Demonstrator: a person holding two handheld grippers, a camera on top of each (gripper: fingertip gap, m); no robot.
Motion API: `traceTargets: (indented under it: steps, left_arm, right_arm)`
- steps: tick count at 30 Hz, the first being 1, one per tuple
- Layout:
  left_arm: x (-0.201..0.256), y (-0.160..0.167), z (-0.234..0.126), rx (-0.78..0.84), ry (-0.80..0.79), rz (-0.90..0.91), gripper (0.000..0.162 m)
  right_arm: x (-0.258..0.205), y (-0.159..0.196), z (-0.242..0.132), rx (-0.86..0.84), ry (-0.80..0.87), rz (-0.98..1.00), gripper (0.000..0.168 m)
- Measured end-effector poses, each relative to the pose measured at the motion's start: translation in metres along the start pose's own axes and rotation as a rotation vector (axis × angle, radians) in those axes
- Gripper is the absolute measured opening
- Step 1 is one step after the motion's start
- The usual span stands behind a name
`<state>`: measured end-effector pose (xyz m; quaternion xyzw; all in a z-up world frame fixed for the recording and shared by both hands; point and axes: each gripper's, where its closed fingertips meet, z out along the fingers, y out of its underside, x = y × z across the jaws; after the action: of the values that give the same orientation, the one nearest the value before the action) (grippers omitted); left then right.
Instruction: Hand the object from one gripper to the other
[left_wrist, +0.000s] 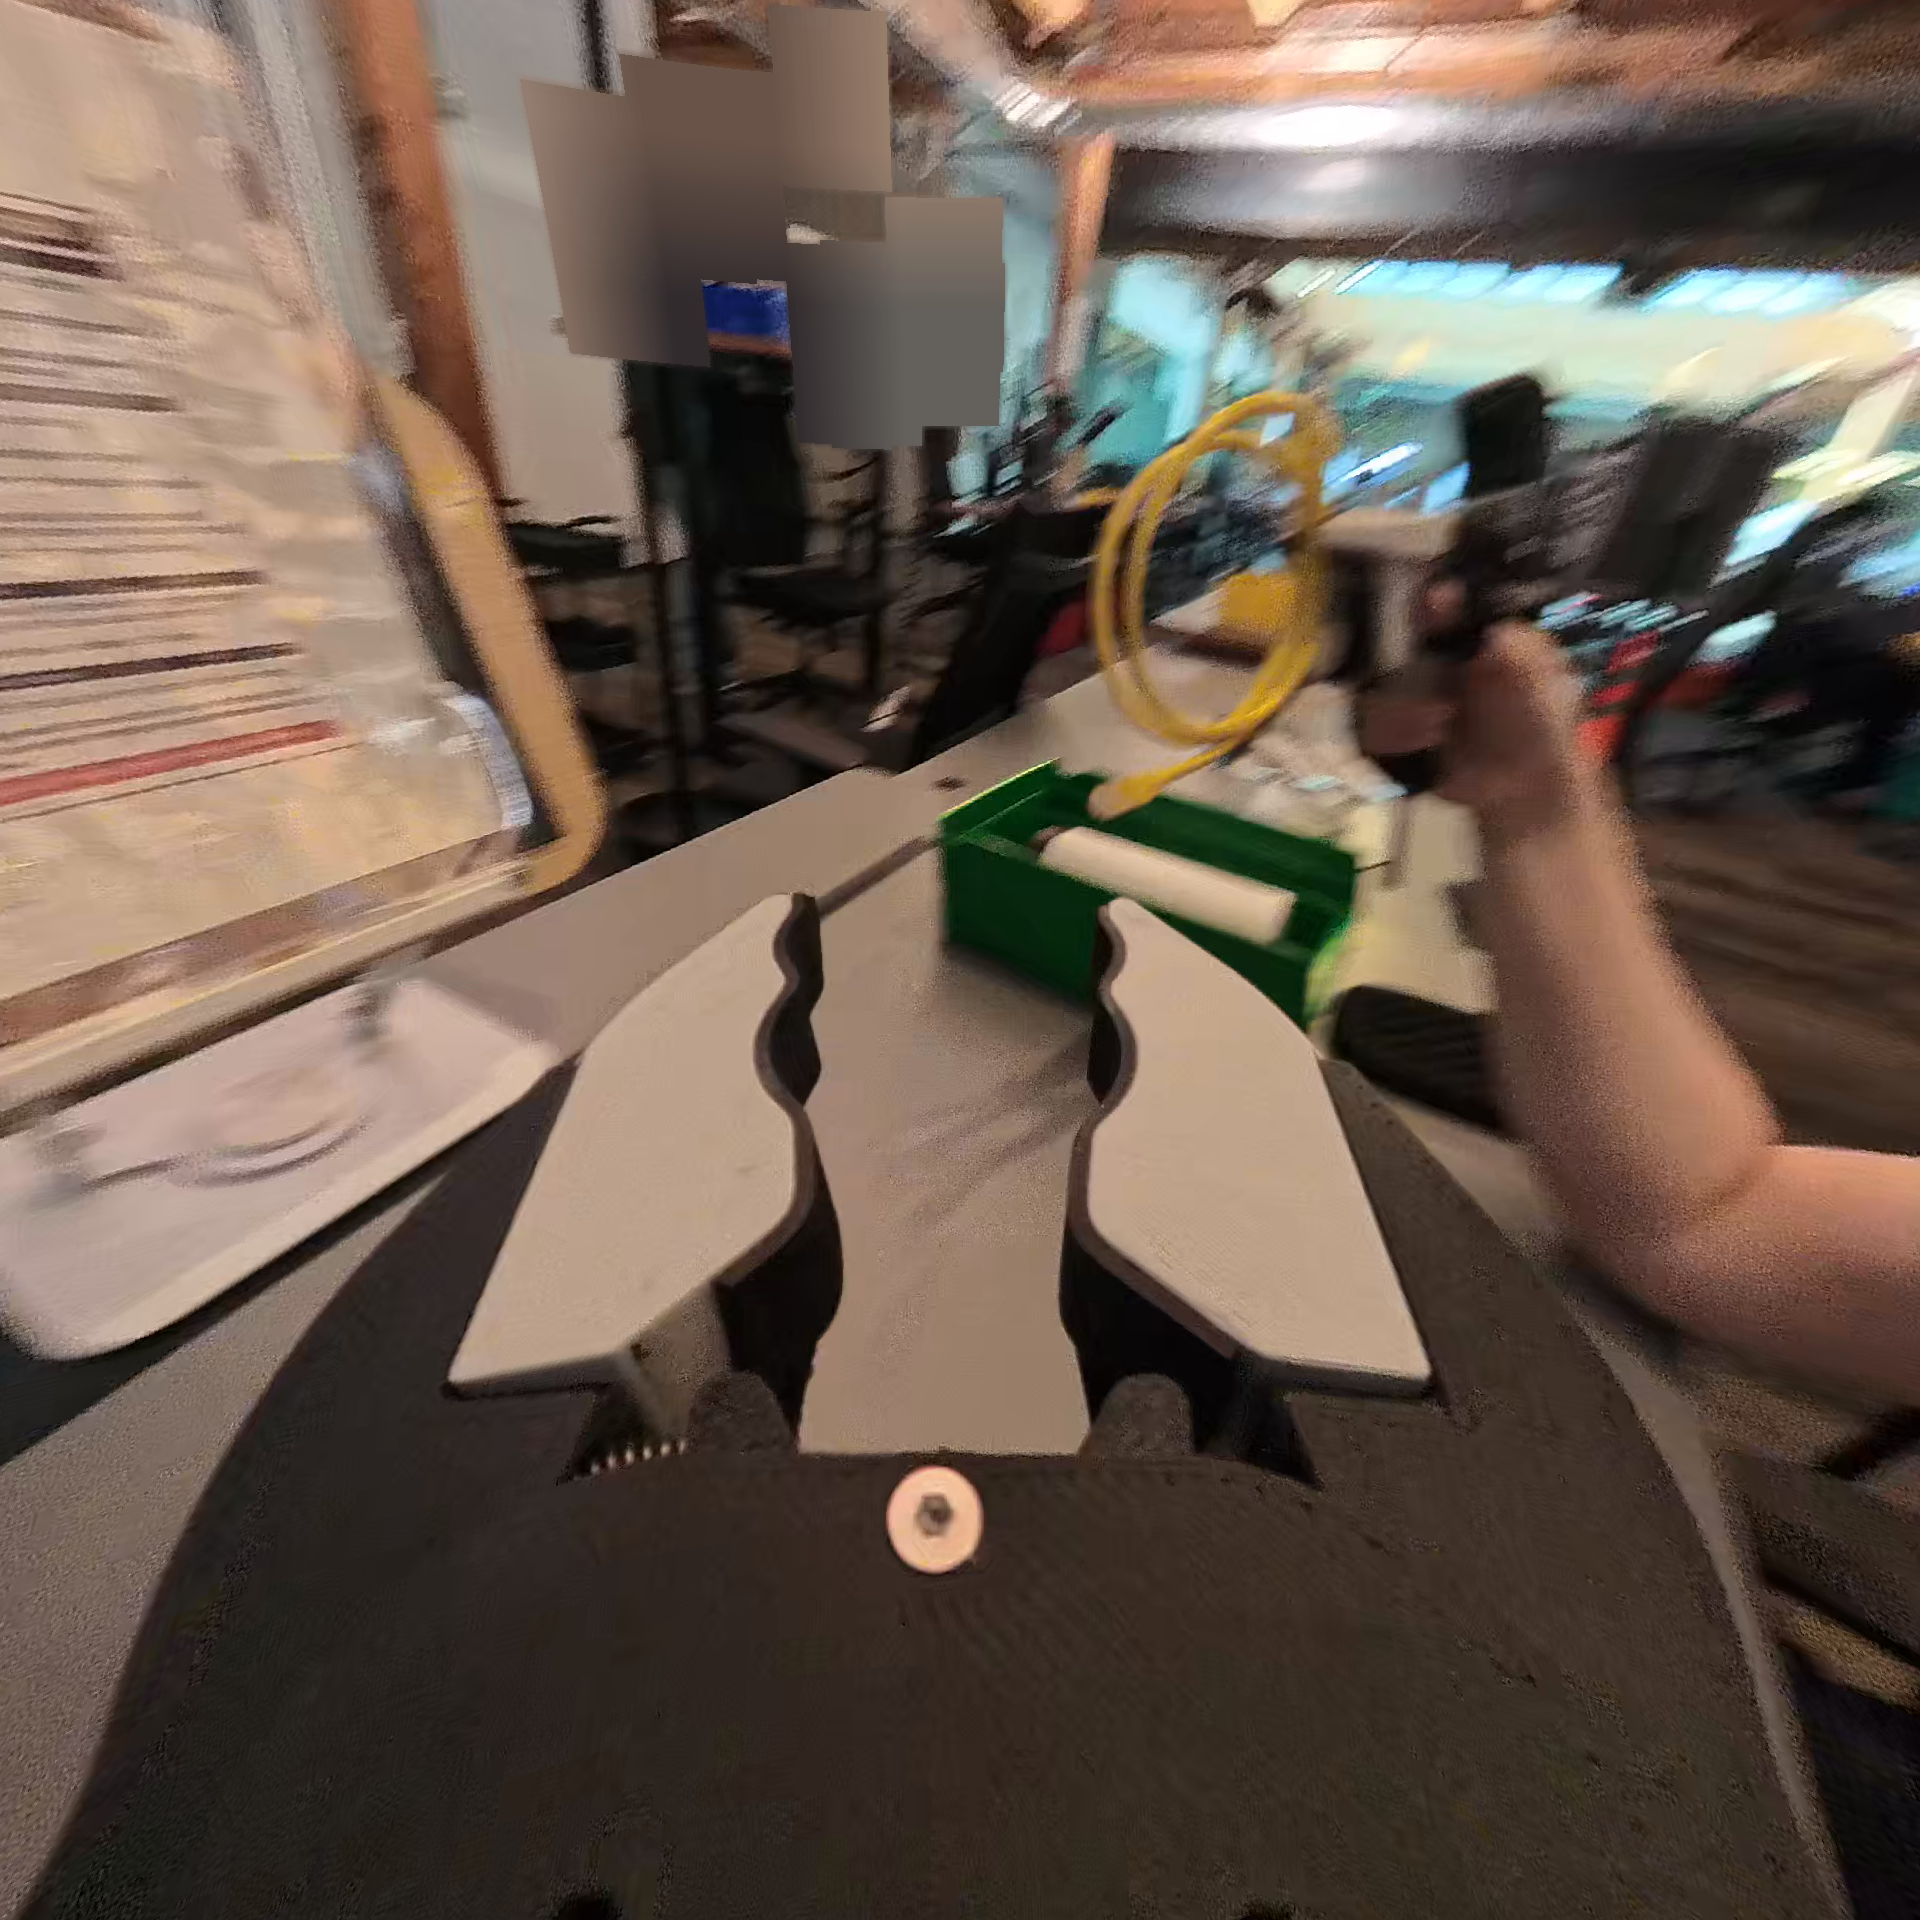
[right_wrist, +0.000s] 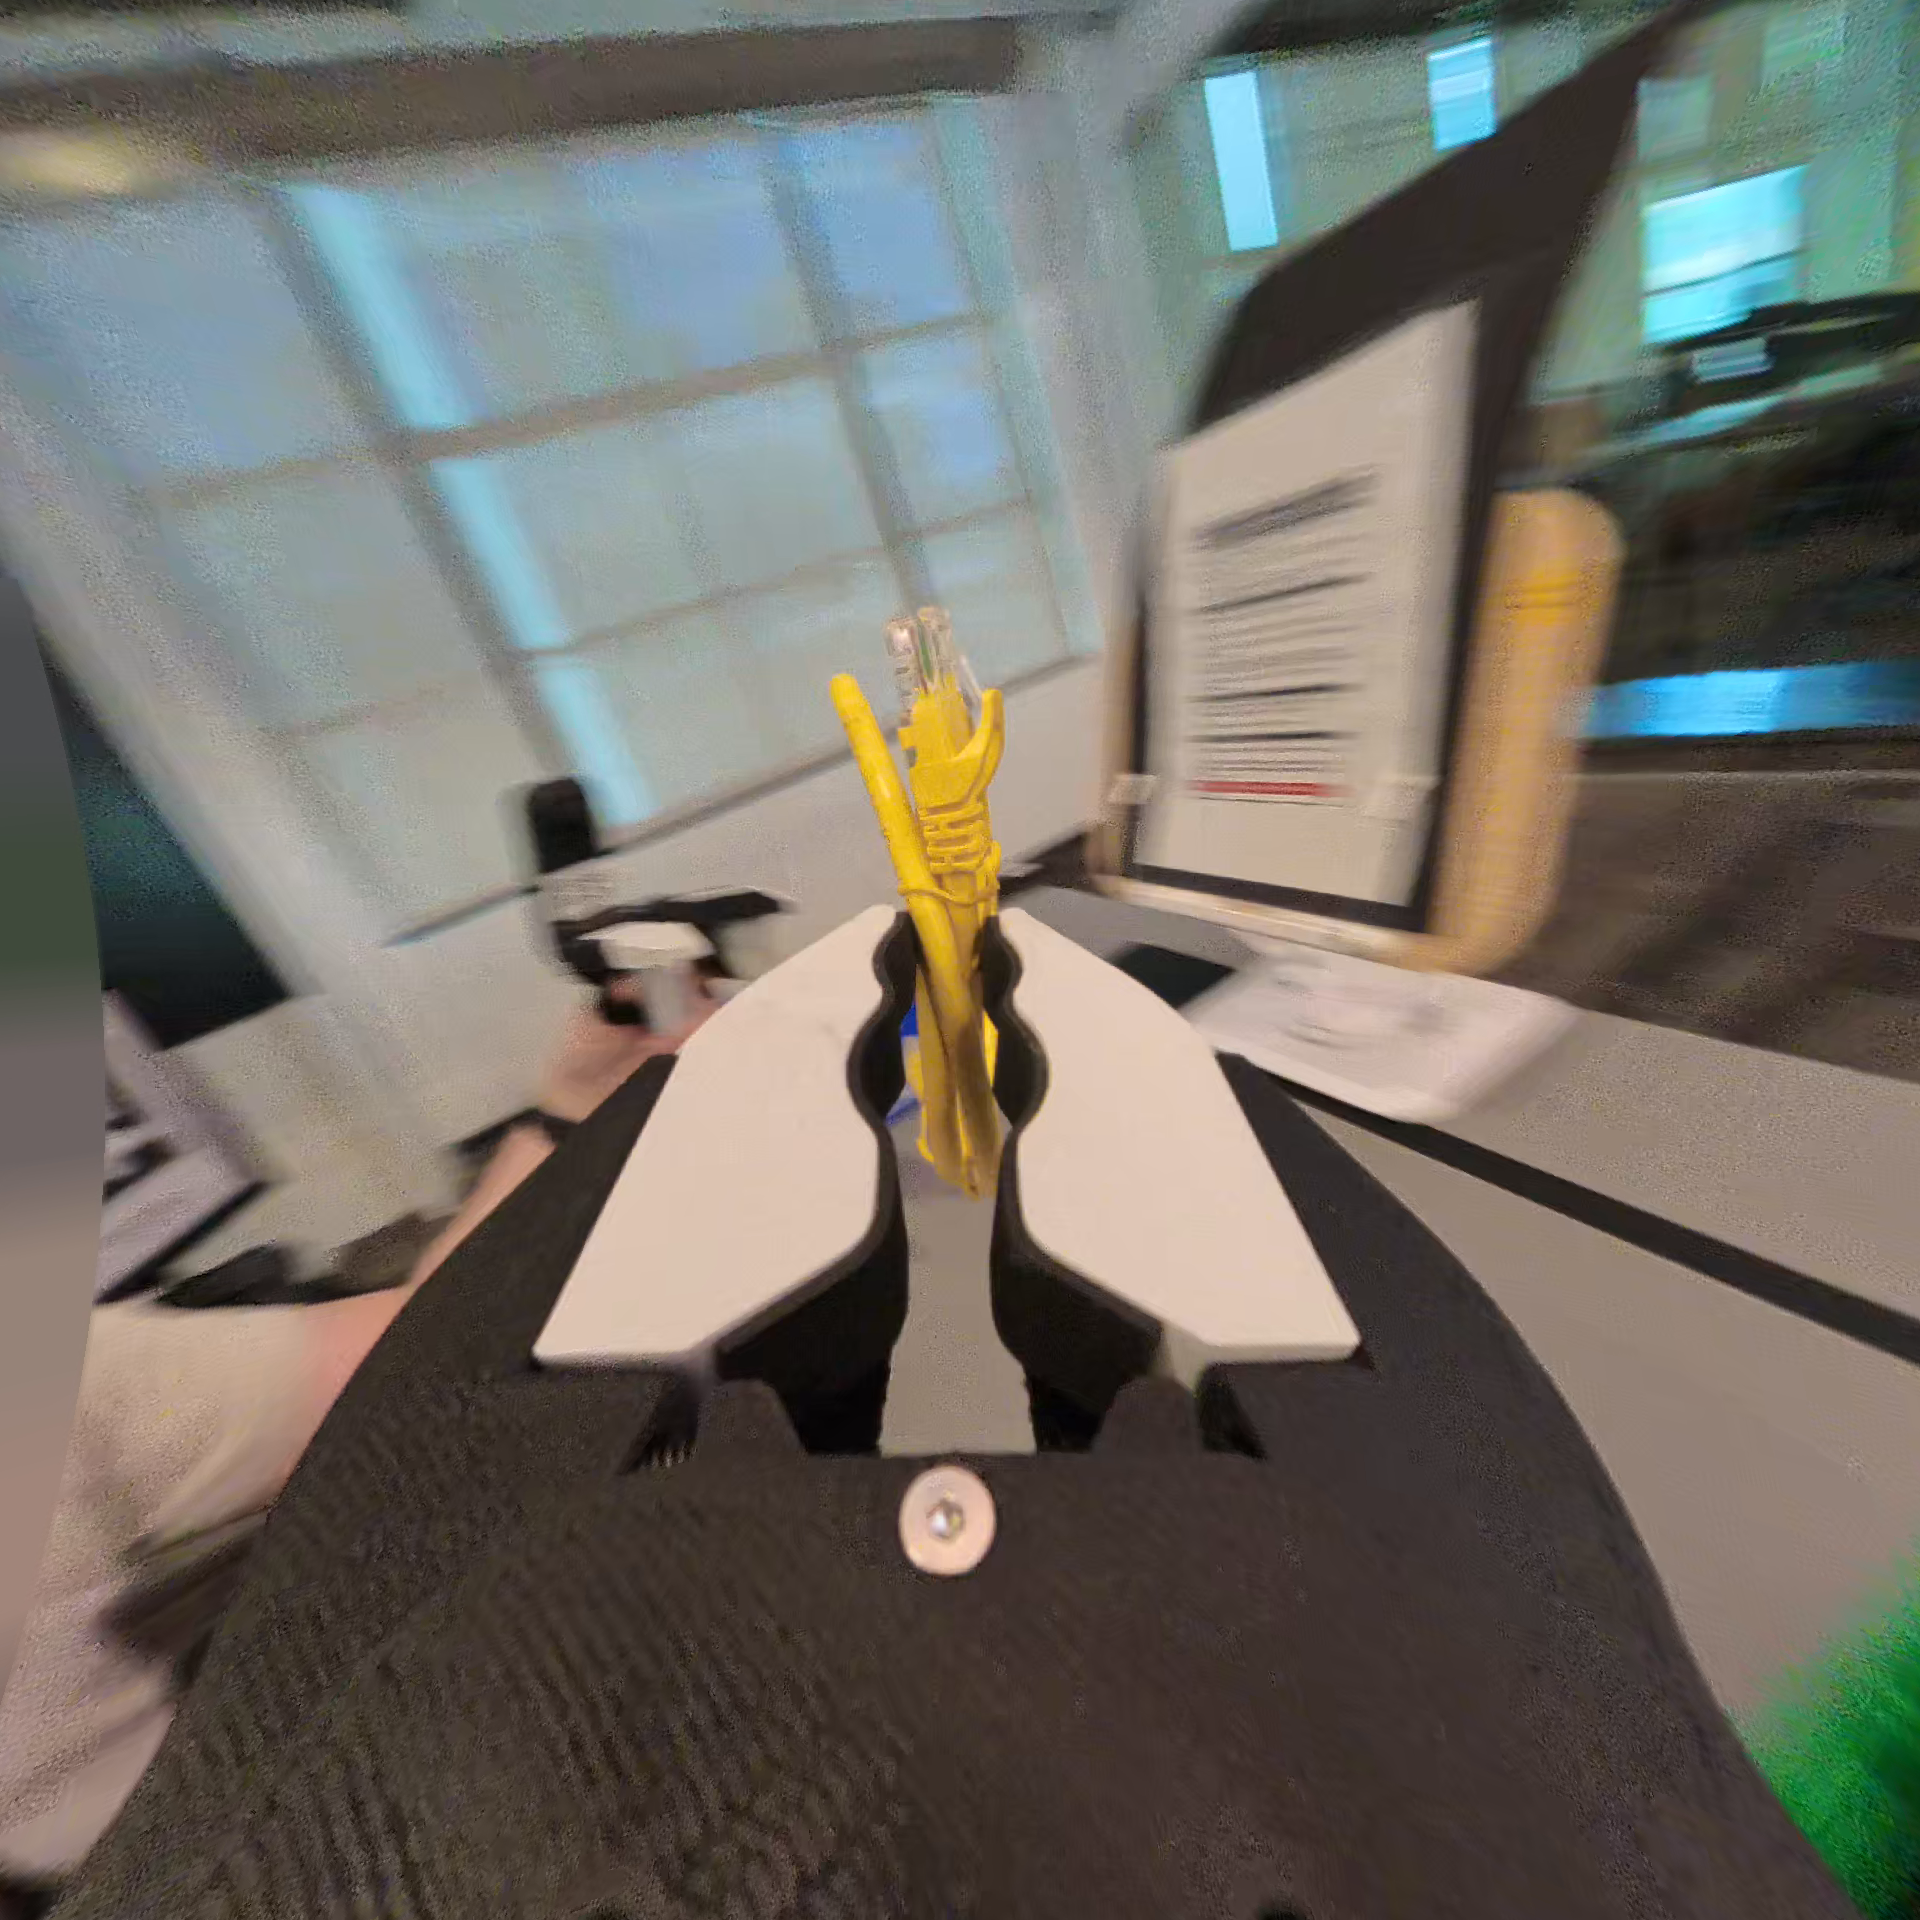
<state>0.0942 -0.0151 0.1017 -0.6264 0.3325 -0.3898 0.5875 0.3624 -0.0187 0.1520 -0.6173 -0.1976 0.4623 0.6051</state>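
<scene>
Left wrist view showed a grey desk (left_wrist: 665, 914) running away from the camera, with a large tablet in a tan case (left_wrist: 260, 582) propped at its left side on a white stand. Farther along the desk sat a green tray (left_wrist: 997, 914) holding a white cylinder (left_wrist: 1164, 883). Low in that view the left tongs (left_wrist: 951, 935) stood spread wide apart, with only bare desk between their pale fingers (left_wrist: 665, 1143). At the right, a person's hand (left_wrist: 1507, 727) held the right tongs (left_wrist: 1382, 582) up in the air above the tray. From them hung a coiled yellow network cable (left_wrist: 1205, 582), its loop clear of the desk and one plug end dangling just above the tray.

Right wrist view showed the right tongs (right_wrist: 948, 925) clenched on the yellow network cable (right_wrist: 951, 997), several strands bunched between the tips. A clear plug (right_wrist: 930, 655) with its yellow boot stuck up past the fingertips.
</scene>
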Motion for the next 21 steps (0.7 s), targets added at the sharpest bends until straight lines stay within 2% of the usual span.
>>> traceTargets:
  steps: [2,4,6,8,14,18,21]
  left_arm:
    - [-0.035,0.009,-0.009,-0.106,-0.265,0.142,0.049]
    - [-0.067,0.015,-0.024,-0.213,-0.530,0.281,0.049]
    - [-0.091,0.018,-0.042,-0.314,-0.766,0.402,0.049]
    - [-0.102,0.025,-0.050,-0.410,-0.885,0.462,0.048]
    - [-0.118,0.047,-0.055,-0.510,-0.957,0.391,0.051]
    - [-0.124,0.045,-0.064,-0.515,-0.998,0.386,0.051]
    - [-0.123,0.041,-0.066,-0.499,-0.993,0.377,0.050]
  right_arm:
    - [0.050,-0.003,-0.043,-0.005,0.282,0.001,0.013]
    - [0.092,0.001,-0.081,-0.003,0.478,0.060,0.013]
    - [0.122,0.012,-0.107,-0.009,0.569,0.137,0.013]
    - [0.144,0.030,-0.122,-0.043,0.596,0.233,0.013]
    - [0.182,0.094,-0.144,-0.289,0.702,0.400,0.013]
    - [0.193,0.098,-0.155,-0.307,0.789,0.392,0.013]
    - [0.197,0.091,-0.161,-0.238,0.797,0.402,0.013]
